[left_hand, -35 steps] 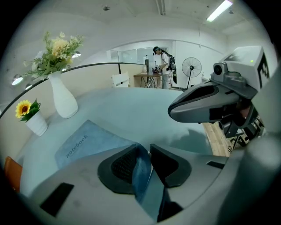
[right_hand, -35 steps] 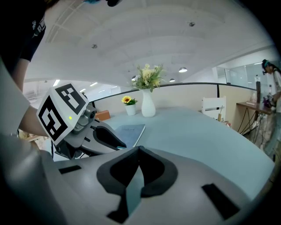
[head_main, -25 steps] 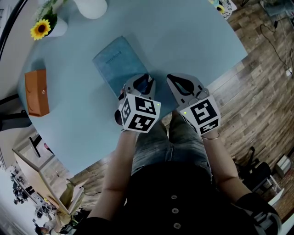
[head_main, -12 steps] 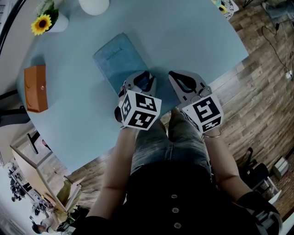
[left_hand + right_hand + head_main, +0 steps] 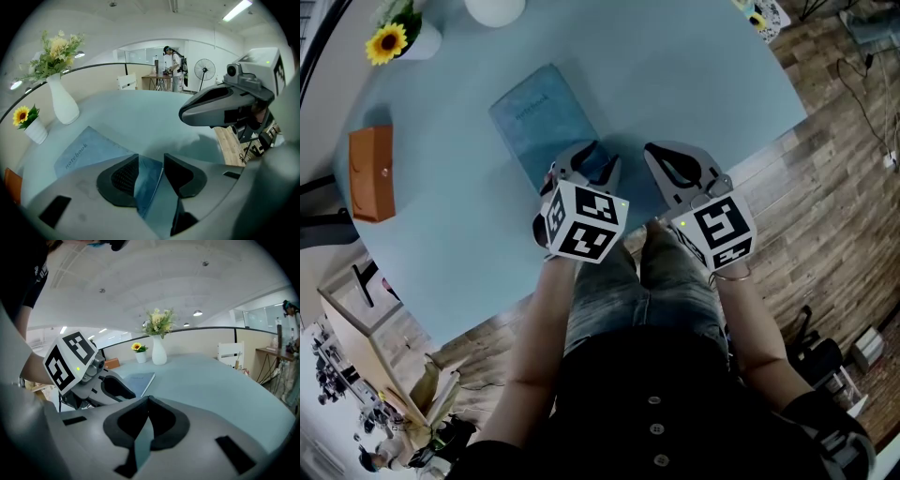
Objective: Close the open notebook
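Jaws just widened, left hand-held gripper [image 5: 605, 156] loosely straddles the notebook [image 5: 539, 112] corner.

Just one word is coming through clearly here — "notebook", running in small lowercase letters along the blue cover of the notebook [image 5: 89, 152] — and nothing else is reading as legible text.

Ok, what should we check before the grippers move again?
1. Notebook closed, flat on the table: ok.
2. Left gripper not pinching the notebook: ok. Its jaws have just been opening, and the notebook's corner lies between them, unpressed.
3. Right gripper empty: ok, shut on nothing.
4. Orange case and vase well away from both grippers: ok.
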A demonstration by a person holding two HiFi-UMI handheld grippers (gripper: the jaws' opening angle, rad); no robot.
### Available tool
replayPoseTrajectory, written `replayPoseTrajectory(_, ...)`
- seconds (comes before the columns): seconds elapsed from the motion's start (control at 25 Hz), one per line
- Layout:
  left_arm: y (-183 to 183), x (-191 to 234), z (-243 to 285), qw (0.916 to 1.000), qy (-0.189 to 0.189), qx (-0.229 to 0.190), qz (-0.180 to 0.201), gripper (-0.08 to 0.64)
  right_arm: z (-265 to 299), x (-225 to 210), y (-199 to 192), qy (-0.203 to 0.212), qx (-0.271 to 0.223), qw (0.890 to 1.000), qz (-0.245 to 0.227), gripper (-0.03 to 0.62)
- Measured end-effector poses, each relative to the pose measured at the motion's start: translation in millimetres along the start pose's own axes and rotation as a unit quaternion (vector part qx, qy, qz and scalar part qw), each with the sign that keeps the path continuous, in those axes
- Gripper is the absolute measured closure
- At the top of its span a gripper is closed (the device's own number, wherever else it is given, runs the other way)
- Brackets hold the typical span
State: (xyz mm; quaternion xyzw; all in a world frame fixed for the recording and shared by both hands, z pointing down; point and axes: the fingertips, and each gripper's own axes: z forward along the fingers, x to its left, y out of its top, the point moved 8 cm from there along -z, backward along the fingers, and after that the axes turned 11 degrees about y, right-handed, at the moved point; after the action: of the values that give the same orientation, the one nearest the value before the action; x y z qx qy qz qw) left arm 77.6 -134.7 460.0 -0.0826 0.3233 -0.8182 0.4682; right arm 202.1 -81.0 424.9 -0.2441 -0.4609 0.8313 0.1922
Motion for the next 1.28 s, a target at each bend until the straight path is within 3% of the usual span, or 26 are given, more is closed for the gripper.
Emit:
replayPoseTrajectory(0.2, 2, -5, 1, 1.0, 0.0, 0.001, -0.009, 0.376, -2, -7, 4, 0.003, -0.006, 1.0, -0.005, 0.584)
replayPoseTrajectory(0.44, 2, 1, -3, 0.9981, -0.011, -0.014, -0.059, 0.376, 0, -13, 7, 0.01, -0.011, 1.0, 0.0, 0.584)
replayPoseTrajectory(0.8, 13, 12, -19, 0.9947, -0.004, -0.037, -0.096, 0.376, 0, -17, 11, 0.014, -0.018, 1.0, 0.008, 0.584)
replayPoseTrajectory(1.28, 13, 30, -48, 0.9934, 0.01, -0.065, -0.093, 0.377, -3, -1, 32, 0.015, -0.03, 0.999, -0.009, 0.584)
